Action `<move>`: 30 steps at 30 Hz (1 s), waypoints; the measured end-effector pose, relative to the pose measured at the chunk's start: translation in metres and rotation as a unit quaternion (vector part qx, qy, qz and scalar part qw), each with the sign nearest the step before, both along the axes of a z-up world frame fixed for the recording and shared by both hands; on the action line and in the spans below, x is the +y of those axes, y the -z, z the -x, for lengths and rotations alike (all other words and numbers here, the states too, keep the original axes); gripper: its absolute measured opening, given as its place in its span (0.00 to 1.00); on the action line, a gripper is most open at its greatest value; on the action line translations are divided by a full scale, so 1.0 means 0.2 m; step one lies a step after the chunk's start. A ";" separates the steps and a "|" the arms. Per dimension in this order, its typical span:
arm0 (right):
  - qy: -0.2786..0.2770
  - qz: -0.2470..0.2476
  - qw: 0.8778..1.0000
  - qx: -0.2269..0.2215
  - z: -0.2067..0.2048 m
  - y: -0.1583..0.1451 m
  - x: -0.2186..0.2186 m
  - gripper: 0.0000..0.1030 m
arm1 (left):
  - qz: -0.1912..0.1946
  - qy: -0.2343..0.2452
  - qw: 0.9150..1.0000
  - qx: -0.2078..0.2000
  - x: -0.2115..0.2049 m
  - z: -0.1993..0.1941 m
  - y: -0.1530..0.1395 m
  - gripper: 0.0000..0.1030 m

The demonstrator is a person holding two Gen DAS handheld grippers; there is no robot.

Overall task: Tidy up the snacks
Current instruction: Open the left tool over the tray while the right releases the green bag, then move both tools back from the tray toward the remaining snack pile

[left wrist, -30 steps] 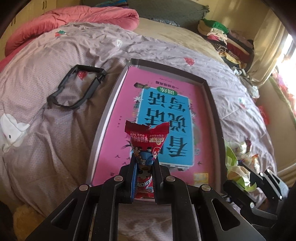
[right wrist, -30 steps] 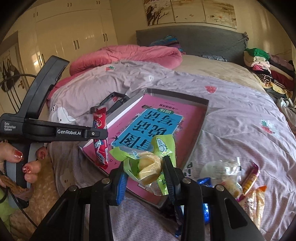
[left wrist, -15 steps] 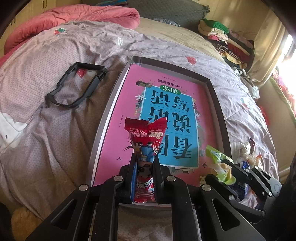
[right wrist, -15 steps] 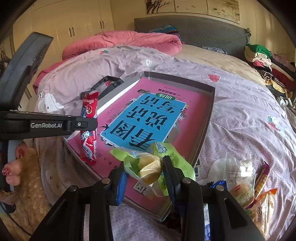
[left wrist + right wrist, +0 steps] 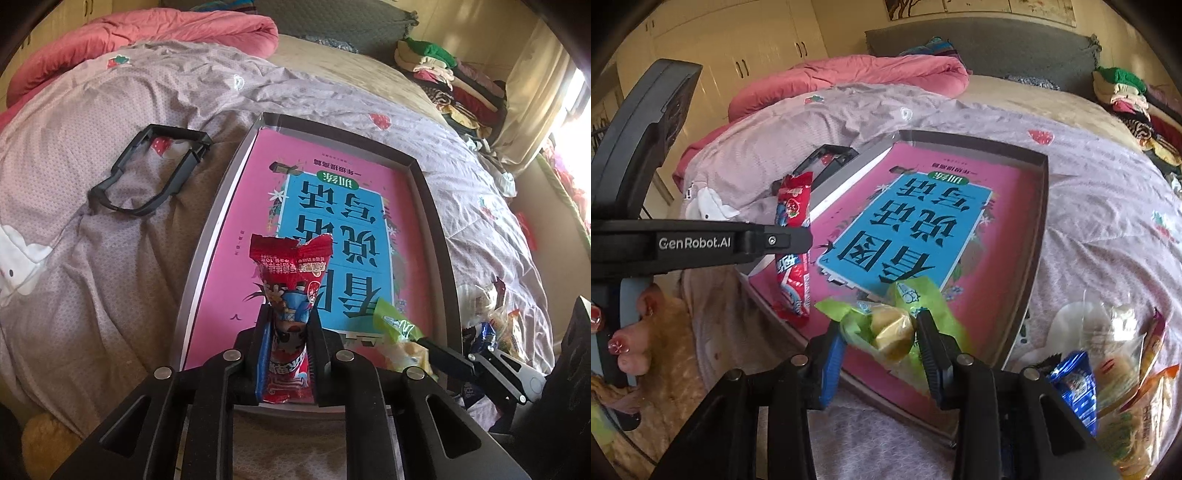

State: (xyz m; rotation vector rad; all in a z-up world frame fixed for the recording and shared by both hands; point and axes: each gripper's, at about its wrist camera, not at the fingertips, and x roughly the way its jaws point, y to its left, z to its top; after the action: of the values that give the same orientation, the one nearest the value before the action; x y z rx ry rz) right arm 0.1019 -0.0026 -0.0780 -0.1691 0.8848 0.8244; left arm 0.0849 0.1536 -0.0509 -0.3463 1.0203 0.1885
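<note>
Bedroom, bed under lilac quilt, one tray holding one pink book. Left gripper opening around red snack over tray's near edge; right gripper opening around green snack. Snack pile beside tray, uncountable.

Snack pile cut off by frame edge, wrappers blurred.

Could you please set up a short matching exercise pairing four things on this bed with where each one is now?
Things:
1. red packet
2. green packet
3. black frame
4. snack pile

Places:
A. on the quilt, left of the tray
B. on the quilt, right of the tray
C. in the right tool
D. in the left tool

Pairs: 1-D, 2-C, 3-A, 4-B
</note>
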 end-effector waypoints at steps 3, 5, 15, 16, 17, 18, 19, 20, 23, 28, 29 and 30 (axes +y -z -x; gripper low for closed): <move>-0.001 -0.004 1.000 0.002 0.01 0.00 -0.01 0.43 | 0.001 -0.001 1.000 -0.002 0.00 0.00 -0.01 0.25; -0.001 -0.010 1.000 0.002 0.02 -0.01 -0.02 0.46 | 0.001 -0.002 1.000 -0.004 0.01 0.00 -0.01 0.30; 0.019 -0.029 0.999 -0.003 0.03 -0.07 -0.09 0.50 | 0.003 0.003 1.000 -0.023 -0.01 0.03 -0.08 0.48; 0.022 -0.031 0.999 -0.005 0.03 -0.08 -0.10 0.50 | 0.002 0.005 1.000 -0.026 -0.02 0.03 -0.10 0.51; 0.025 -0.035 0.999 -0.007 0.03 -0.09 -0.12 0.50 | 0.002 0.007 1.000 -0.028 -0.02 0.03 -0.11 0.52; 0.029 -0.038 0.999 -0.010 0.04 -0.11 -0.13 0.51 | 0.002 0.009 1.000 -0.030 -0.03 0.03 -0.12 0.55; 0.032 -0.040 0.999 -0.013 0.04 -0.12 -0.14 0.51 | 0.001 0.011 0.999 -0.034 -0.04 0.04 -0.13 0.58; 0.035 -0.043 0.998 -0.017 0.04 -0.13 -0.16 0.52 | 0.001 0.014 0.999 -0.037 -0.05 0.04 -0.15 0.58; 0.044 -0.047 0.997 -0.030 0.05 -0.17 -0.19 0.57 | -0.003 0.022 0.999 -0.046 -0.08 0.05 -0.19 0.65; 0.059 -0.055 0.996 -0.040 0.05 -0.22 -0.26 0.61 | -0.013 0.032 0.998 -0.055 -0.13 0.05 -0.24 0.70; 0.063 -0.056 0.996 -0.042 0.05 -0.23 -0.28 0.61 | -0.015 0.033 0.998 -0.056 -0.14 0.06 -0.25 0.71; 0.066 -0.056 0.995 -0.044 0.05 -0.24 -0.29 0.61 | -0.016 0.034 0.998 -0.057 -0.15 0.06 -0.26 0.71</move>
State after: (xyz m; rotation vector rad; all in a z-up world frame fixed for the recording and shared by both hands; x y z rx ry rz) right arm 0.0915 -0.0598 -0.0307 -0.0472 0.7567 0.7364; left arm 0.0734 0.1232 0.0006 -0.2886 0.9143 0.1217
